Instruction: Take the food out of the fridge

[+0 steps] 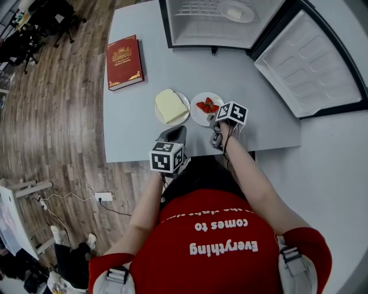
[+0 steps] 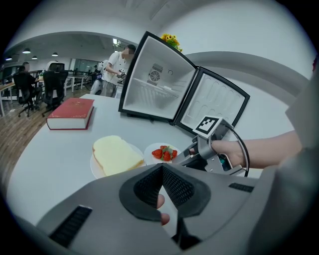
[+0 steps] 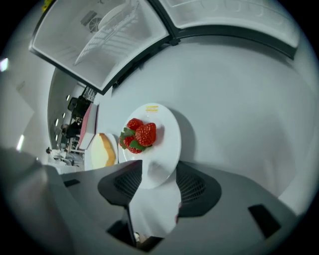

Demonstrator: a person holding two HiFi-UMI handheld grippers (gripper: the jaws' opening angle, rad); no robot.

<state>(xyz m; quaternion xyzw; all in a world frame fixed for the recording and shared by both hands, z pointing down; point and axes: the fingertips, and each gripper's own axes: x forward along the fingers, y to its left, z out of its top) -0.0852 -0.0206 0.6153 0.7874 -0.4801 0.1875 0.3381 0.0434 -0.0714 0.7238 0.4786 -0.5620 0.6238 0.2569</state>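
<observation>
The fridge (image 1: pixel 172 26) is seen at the far edge of the grey tabletop (image 1: pixel 172 74), with its door (image 1: pixel 310 63) swung wide open to the right. A plate (image 1: pixel 246 14) carrying a pale piece of food is left on the wire shelf inside.

Two plates are set side by side on the tabletop in front of the fridge, near the front edge. The bread (image 1: pixel 171 105) is laid on the left one, and the strawberries (image 1: pixel 207 106) are heaped on the right one, the strawberry plate (image 1: pixel 198 116). A red book (image 1: pixel 123 62) is placed flat further left, well apart from both.

The right tongs (image 1: pixel 213 123) are pointed steeply down at the near edge of the strawberry plate. In the right gripper view the right tongs (image 3: pixel 158 174) are spread wide, and the near rim of the strawberry plate (image 3: pixel 167 144) is seen between the two pads while the plate rests on the tabletop; it is not pinched. The strawberries (image 3: pixel 139 134) and the bread (image 3: pixel 102 152) are seen beyond.

The left tongs (image 1: pixel 172 135) are held just in front of the bread, above the tabletop's front edge. In the left gripper view the left tongs (image 2: pixel 162 169) are closed tip to tip, and nothing is gripped by them. The bread (image 2: pixel 117 154), the strawberries (image 2: pixel 164 153), the book (image 2: pixel 70 112) and the fridge (image 2: pixel 149 74) are shown ahead, with the right tongs (image 2: pixel 183 159) at the right
</observation>
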